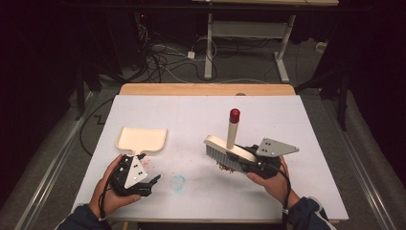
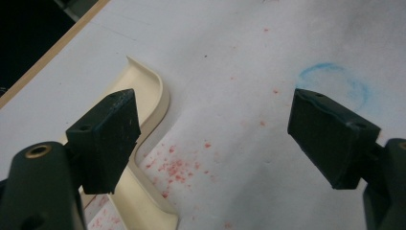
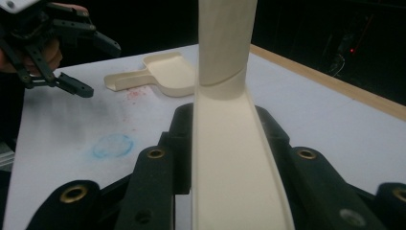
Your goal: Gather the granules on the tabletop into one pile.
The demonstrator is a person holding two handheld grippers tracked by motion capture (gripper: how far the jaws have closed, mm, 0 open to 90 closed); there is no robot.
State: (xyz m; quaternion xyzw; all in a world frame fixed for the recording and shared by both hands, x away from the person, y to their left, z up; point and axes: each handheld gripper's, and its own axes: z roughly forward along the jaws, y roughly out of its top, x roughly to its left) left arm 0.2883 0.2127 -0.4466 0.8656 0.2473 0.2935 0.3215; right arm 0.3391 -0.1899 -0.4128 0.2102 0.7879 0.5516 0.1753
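White table (image 1: 201, 103), broad bare surface toward its far wooden edge. Cream dustpan (image 1: 142, 140) near the left edge, nothing visibly in its tray. Right gripper (image 1: 249, 162) clamps the hand brush (image 1: 225, 149) over red crumbs (image 1: 224, 167). Left gripper (image 1: 152, 184) spread wide, holding nothing, beside the dustpan handle.

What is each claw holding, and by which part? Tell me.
The right claw is shut on the brush, gripping its cream back beside the upright handle. The left claw is open and holds nothing, beside the dustpan.

Left gripper (image 2: 215, 139) jaws spread wide over white table (image 2: 230, 43), nothing between. Cream dustpan (image 2: 155, 103) just beside one jaw. Red crumbs (image 2: 174, 167) scattered below; blue ring (image 2: 335, 79) near other jaw.
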